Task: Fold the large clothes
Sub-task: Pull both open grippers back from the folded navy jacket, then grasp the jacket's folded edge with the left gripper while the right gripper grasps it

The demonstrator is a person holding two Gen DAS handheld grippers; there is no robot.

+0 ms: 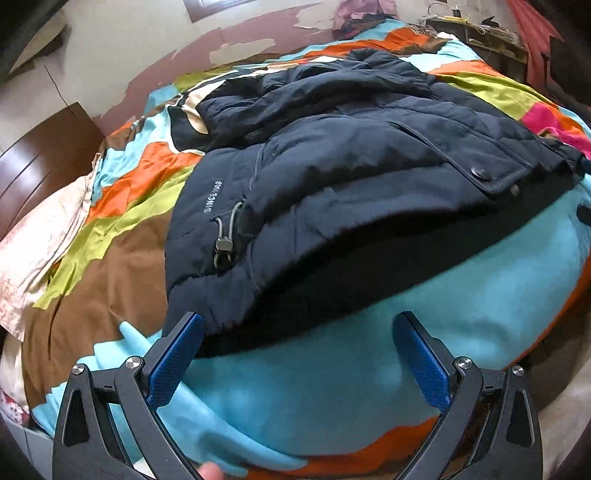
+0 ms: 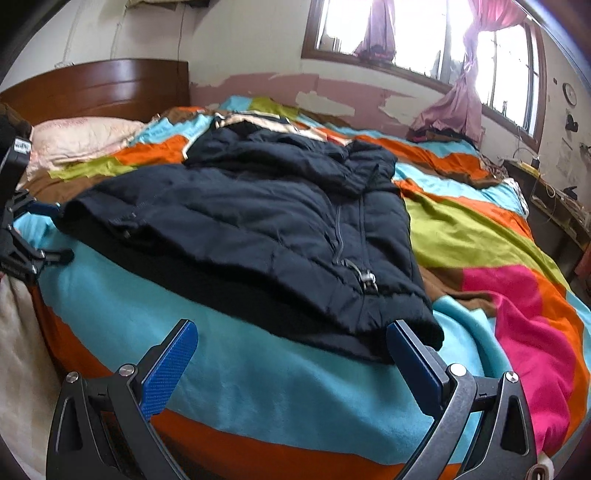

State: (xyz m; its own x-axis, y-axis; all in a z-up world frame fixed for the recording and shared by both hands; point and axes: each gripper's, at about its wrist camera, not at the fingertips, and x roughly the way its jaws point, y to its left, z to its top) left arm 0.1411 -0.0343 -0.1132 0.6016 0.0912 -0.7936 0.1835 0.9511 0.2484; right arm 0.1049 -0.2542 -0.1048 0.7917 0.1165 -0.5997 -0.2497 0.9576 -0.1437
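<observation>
My left hand-held gripper [image 1: 297, 332] hangs with its blue pads spread wide and nothing between them, low in the left wrist view, over the turquoise patch of the bedspread [image 1: 332, 369]. Its left pad sits just at the near hem of the dark navy padded jacket [image 1: 351, 158], which fills the middle of that frame, lying on the bed in rumpled layers with a drawcord toggle [image 1: 223, 247] at centre left. My right hand-held gripper [image 2: 291, 332] is spread equally wide and empty; in the right wrist view its right pad touches or nearly touches the jacket's [image 2: 240, 206] near corner, I cannot tell which. A pale pillow [image 2: 81, 138] lies at upper left of that frame before a wooden headboard [image 2: 99, 86], and a window [image 2: 424, 33] with pink curtains [image 2: 458, 96] takes the upper right.
</observation>
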